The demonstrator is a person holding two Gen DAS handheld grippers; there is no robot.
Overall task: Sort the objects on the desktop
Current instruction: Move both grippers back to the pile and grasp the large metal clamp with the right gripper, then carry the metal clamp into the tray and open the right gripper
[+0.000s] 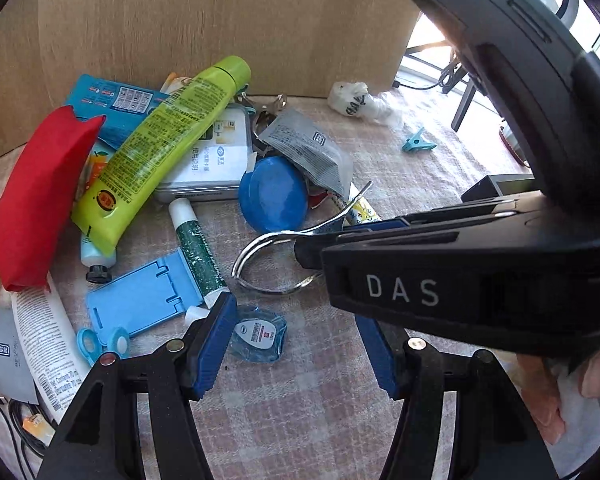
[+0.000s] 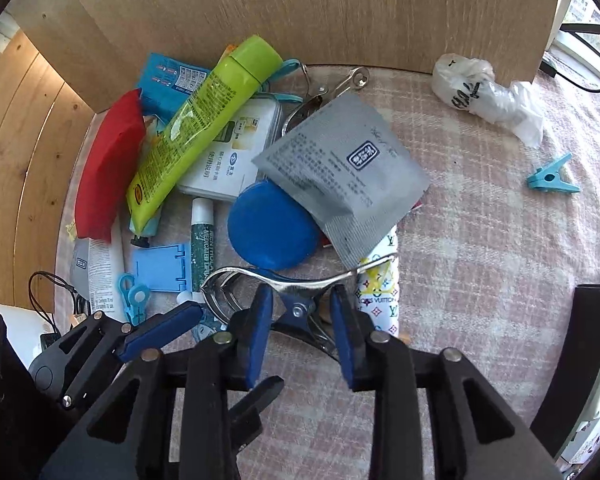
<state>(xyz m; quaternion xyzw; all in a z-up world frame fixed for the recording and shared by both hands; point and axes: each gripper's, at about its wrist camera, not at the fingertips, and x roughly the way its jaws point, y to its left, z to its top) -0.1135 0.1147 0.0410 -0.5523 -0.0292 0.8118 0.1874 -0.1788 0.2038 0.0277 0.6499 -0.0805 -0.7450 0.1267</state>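
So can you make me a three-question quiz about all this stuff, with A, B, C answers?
1. Where does the grey sachet lie?
A. Partly on top of the blue round case
B. Under the red pouch
C. Inside the white plastic bag

2. What colour is the small peg lying by itself?
A. Red
B. Light blue
C. Yellow

3. How do the jaws of the left gripper stand?
A. Shut on the green tube
B. Shut on the red pouch
C. Open, gripping nothing

Answers:
1. A, because the sachet's lower corner covers the edge of the blue round case.
2. B, because the peg is light blue in both views.
3. C, because the left wrist view shows a wide gap between its blue pads.
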